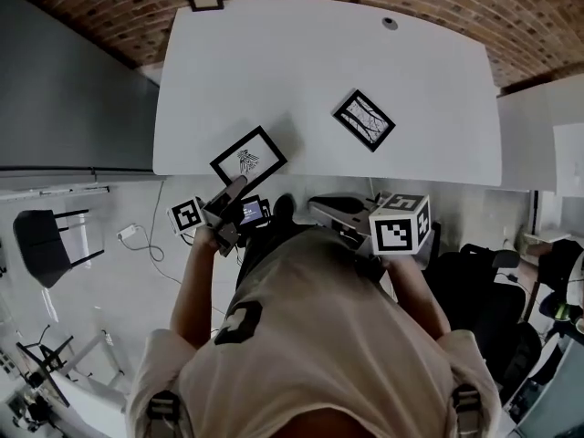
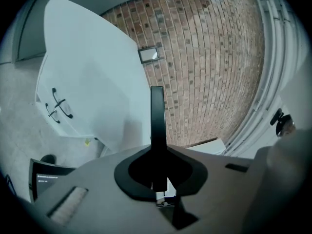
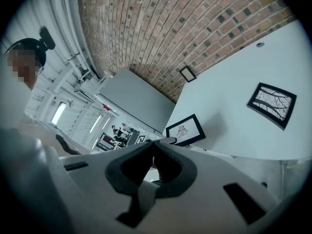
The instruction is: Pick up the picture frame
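Lighting was bright and flat, with a cool bluish cast. The white table (image 1: 429,71) came out nearly washed out, though without hard glare. Shadows were soft, just a faint one beside the picture frame (image 1: 248,160). Heavy fisheye bent the brickwork (image 2: 209,57), and both gripper views had black corners and a blurry foreground.

Before you: white table (image 1: 438,80) against brickwork (image 1: 109,7) | grey surface (image 1: 64,99) on your left | black chair (image 1: 41,245) nearer you | white cable (image 1: 129,233) on the floor (image 1: 119,299)
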`<state>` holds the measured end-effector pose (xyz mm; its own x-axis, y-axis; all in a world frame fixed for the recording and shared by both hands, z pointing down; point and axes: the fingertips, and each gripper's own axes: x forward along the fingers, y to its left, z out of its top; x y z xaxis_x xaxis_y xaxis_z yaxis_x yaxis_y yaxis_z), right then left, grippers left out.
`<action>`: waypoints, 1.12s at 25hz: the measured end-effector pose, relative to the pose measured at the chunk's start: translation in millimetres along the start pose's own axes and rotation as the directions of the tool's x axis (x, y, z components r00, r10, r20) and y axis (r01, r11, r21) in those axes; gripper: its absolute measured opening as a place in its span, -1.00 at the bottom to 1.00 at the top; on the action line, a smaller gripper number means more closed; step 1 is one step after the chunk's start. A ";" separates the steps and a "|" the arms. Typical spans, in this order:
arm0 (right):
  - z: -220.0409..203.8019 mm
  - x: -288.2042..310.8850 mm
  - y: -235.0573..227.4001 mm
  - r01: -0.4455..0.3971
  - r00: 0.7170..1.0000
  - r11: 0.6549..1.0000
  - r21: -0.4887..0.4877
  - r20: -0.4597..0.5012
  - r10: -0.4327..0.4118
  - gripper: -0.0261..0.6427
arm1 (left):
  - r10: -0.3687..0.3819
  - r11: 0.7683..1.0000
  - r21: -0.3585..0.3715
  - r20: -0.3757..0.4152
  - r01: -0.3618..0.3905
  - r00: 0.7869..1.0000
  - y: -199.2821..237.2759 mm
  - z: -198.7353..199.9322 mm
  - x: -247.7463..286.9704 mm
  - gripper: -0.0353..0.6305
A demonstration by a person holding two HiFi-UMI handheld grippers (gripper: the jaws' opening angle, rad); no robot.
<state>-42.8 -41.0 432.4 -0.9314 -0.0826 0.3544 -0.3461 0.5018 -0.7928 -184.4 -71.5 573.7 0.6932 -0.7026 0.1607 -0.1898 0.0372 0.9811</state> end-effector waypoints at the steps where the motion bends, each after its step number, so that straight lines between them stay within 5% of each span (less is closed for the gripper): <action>1: 2.0 -6.6 -2.1 -0.001 1.000 1.000 0.000 0.010 0.001 -0.91 | 0.001 1.000 0.011 -0.011 -0.001 1.000 -5.6 -3.9 8.1 -0.83; 16: 4.1 -76.3 -39.5 0.042 0.986 0.992 0.120 0.153 -0.060 -0.91 | -0.018 0.995 0.093 -0.157 0.033 0.987 -55.0 -38.1 98.9 -0.83; 28: -0.1 -47.8 -34.7 0.114 0.982 0.980 0.163 0.133 -0.136 -0.91 | -0.073 0.991 0.098 -0.182 0.092 0.981 -53.5 -18.1 88.0 -0.83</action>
<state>13.7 -54.3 443.0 -0.8821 -0.2640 0.3901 -0.4637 0.3419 -0.8173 -100.7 -122.5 537.3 0.8204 -0.5620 0.1057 -0.1924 -0.0971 0.9765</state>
